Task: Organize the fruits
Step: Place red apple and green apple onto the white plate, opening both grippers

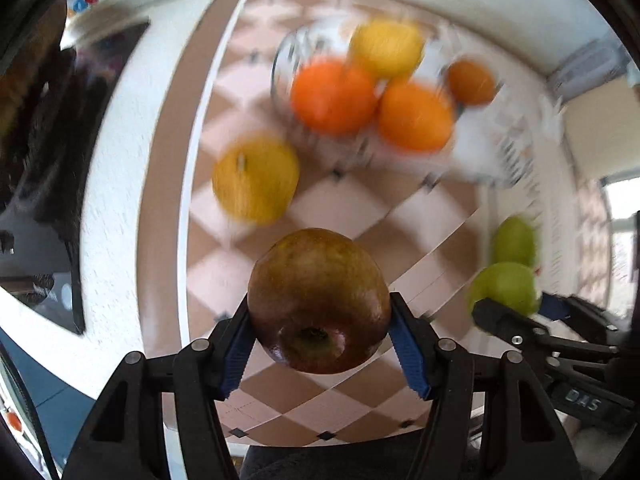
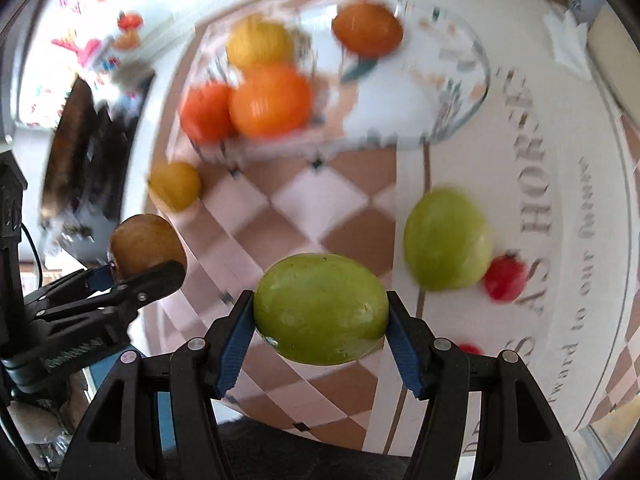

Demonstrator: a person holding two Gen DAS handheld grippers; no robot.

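Transport step judged underway: red apple [image 1: 319,300] clamped in left gripper [image 1: 320,344], green apple [image 2: 320,308] in right gripper [image 2: 320,340]; placement w/ bowl [image 2: 460,92], upper frame, needed next.

Ahead of both loaded grippers lies open checkered cloth [image 1: 340,208]. At twelve o'clock the glass bowl [image 1: 280,60], piled with oranges [image 1: 334,96], blocks the far side. A yellow fruit [image 1: 256,180] sits at ten o'clock, and a green apple [image 2: 446,238] and small red fruit [image 2: 505,278] crowd two o'clock.
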